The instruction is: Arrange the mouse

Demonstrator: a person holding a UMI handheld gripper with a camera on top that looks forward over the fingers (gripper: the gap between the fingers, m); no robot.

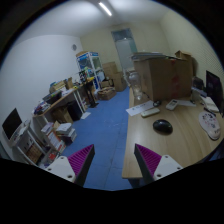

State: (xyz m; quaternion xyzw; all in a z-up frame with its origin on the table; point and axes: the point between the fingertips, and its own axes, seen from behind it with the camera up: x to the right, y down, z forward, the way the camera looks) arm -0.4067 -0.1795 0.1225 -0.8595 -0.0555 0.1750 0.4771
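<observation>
A black mouse lies on a light wooden table, ahead of my right finger and a little to its right. My gripper is open and empty, held above the blue floor at the table's near left corner. Its two fingers, with magenta pads, stand wide apart with nothing between them. The mouse is well beyond the fingertips.
A large cardboard box stands at the table's far side. A keyboard and white items lie near it, a round white object at the right. A cluttered desk and shelves line the left. Blue floor runs between.
</observation>
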